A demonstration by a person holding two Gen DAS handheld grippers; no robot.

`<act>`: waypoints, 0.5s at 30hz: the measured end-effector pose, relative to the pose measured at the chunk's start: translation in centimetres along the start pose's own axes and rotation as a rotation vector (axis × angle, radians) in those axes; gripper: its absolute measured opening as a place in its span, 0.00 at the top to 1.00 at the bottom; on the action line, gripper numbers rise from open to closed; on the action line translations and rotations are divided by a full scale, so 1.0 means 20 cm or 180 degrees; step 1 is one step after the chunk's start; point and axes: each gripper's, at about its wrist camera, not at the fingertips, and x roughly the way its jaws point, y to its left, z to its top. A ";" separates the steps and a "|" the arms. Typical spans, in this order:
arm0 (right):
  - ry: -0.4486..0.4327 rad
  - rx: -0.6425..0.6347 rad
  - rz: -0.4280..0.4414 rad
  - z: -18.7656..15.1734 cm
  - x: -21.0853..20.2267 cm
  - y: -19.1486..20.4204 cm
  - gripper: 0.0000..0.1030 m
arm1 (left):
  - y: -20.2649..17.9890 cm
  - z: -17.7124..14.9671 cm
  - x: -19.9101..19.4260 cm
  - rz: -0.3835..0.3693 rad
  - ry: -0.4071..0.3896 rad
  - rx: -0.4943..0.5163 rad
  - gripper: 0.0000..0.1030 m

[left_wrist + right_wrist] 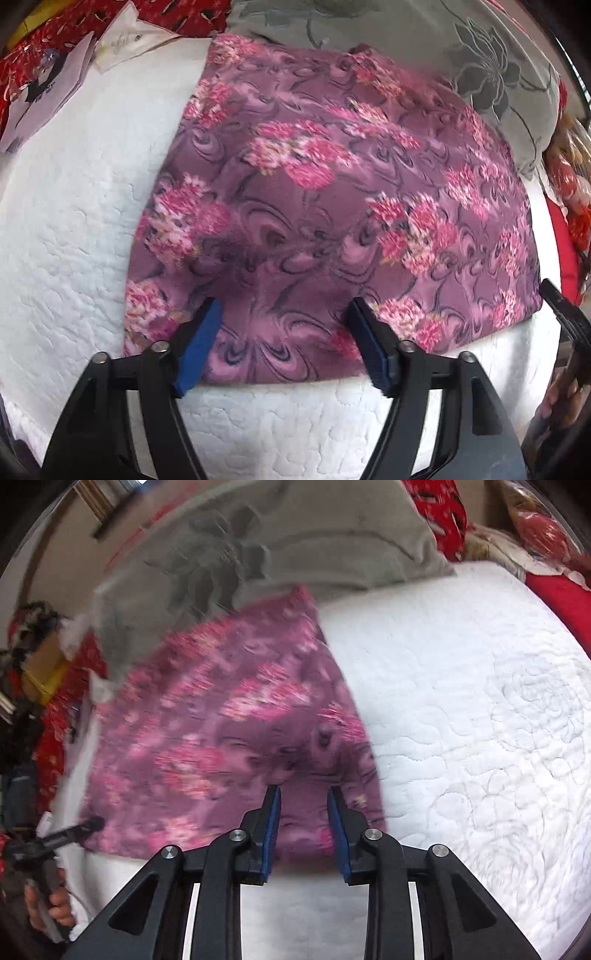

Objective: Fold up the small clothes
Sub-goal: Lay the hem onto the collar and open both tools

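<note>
The purple flowered garment (325,206) lies flat as a tidy rectangle on the white quilt (74,221), apparently already folded at least once. The left gripper (284,332), at its 6 o'clock edge, and the right gripper (303,827) both hover over it, fingers apart, holding nothing; further folds may remain.

I see a bed (74,229) covered in a white quilted spread. A folded purple garment with pink flowers (325,206) lies flat on it. A grey flowered pillow (480,62) rests at its far edge, with white papers (48,96) nearby.
</note>
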 end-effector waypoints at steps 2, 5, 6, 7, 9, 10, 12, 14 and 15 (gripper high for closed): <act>-0.0045 -0.0071 0.0029 -0.02 -0.03 0.03 0.71 | -0.02 -0.01 0.00 0.0044 -0.0037 0.0002 0.29; 0.0166 -0.0152 -0.0135 -0.08 0.05 0.04 0.72 | -0.03 -0.04 0.00 0.0086 -0.0056 0.0026 0.28; 0.0245 -0.0153 -0.0207 -0.09 0.09 0.04 0.72 | -0.03 -0.05 -0.01 0.0111 -0.0064 0.0023 0.27; 0.0242 -0.0154 -0.0231 -0.11 0.11 0.03 0.72 | -0.03 -0.05 -0.01 0.0115 -0.0067 0.0028 0.26; 0.0153 -0.0124 -0.0214 -0.12 0.11 0.02 0.69 | -0.02 -0.06 -0.02 0.0088 -0.0073 0.0017 0.24; 0.0134 -0.0069 -0.0196 -0.12 0.11 0.02 0.67 | -0.02 -0.06 -0.02 0.0079 -0.0074 0.0009 0.24; 0.0117 -0.0057 -0.0184 -0.13 0.10 0.02 0.64 | -0.05 -0.05 0.00 0.0072 -0.0075 0.0014 0.22; 0.0121 -0.0118 -0.0221 -0.13 0.09 0.03 0.63 | -0.05 -0.06 0.00 0.0061 -0.0075 0.0025 0.21; 0.0128 -0.0141 -0.0235 -0.13 0.09 0.03 0.62 | -0.04 -0.04 0.01 0.0049 -0.0071 0.0021 0.20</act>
